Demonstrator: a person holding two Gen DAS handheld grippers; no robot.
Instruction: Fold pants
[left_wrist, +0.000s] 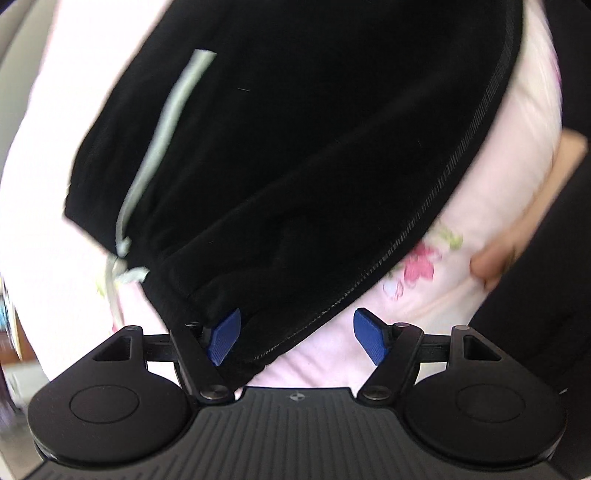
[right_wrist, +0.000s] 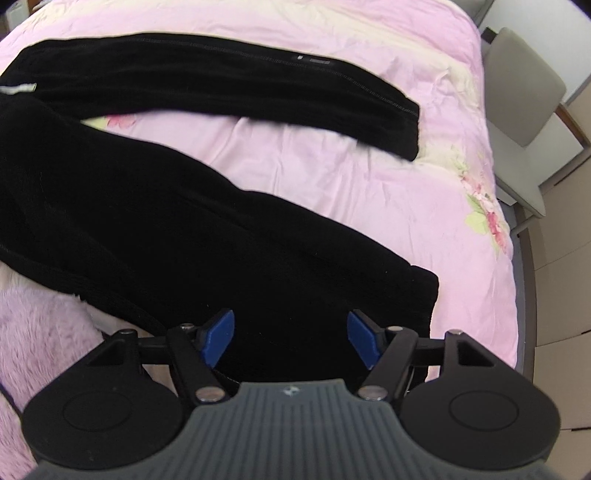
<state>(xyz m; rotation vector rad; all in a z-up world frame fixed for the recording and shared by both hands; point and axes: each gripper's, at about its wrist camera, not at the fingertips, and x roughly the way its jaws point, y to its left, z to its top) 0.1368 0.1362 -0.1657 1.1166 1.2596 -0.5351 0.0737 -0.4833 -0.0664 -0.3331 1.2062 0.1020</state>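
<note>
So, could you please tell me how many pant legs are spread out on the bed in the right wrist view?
2: the far pant leg lies across the pink bedspread; the near pant leg runs toward the open right gripper.

This was a bedroom in a home, because a bed with a pink flowered quilt (right_wrist: 369, 177) filled the frame and a grey chair (right_wrist: 524, 103) stood beside it at the upper right.
</note>
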